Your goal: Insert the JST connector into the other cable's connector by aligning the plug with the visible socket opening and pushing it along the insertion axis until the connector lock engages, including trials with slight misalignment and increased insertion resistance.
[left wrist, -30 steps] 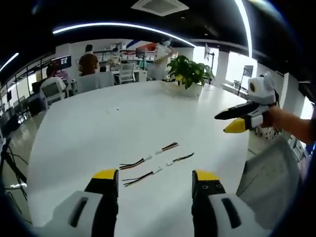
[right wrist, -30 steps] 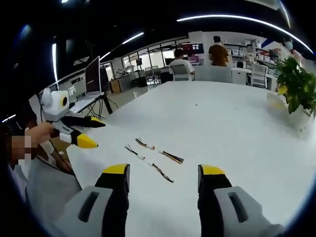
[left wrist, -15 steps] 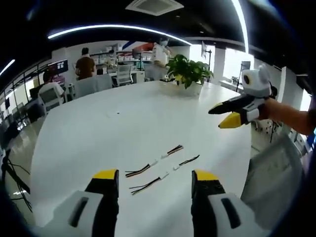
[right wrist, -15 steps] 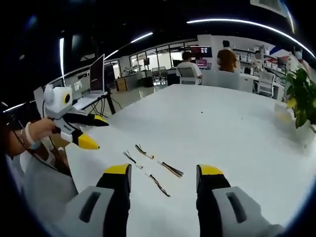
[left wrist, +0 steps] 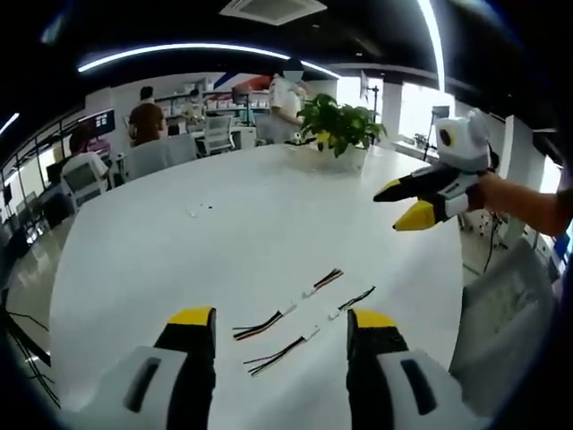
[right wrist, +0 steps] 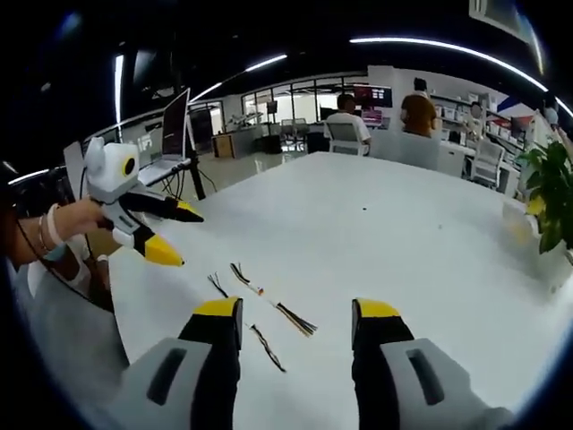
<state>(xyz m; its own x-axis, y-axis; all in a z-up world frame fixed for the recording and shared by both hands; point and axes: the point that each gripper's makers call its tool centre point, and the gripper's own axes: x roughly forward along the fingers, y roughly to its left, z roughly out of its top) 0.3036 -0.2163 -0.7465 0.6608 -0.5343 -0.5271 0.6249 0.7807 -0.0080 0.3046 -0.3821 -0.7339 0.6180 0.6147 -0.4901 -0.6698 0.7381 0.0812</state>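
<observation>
While both cables (left wrist: 304, 313) lie loose on the white desk (left wrist: 224, 233), left tongs (left wrist: 279, 321) and right tongs (right wrist: 295, 313) gape wide, empty. Connector details too small; right view's nearer cable (right wrist: 265, 346) partly behind jaw.

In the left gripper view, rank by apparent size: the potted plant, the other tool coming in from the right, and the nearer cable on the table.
1. Right tool, largest, though nearness to the camera inflates it.
2. Nearer cable and potted plant look too alike to rank: the cable is long but thin, the plant is compact and far away.

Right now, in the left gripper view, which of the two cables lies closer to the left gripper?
The lower cable, running from between the left gripper jaws toward the right jaw; the other cable lies farther up the table.
</observation>
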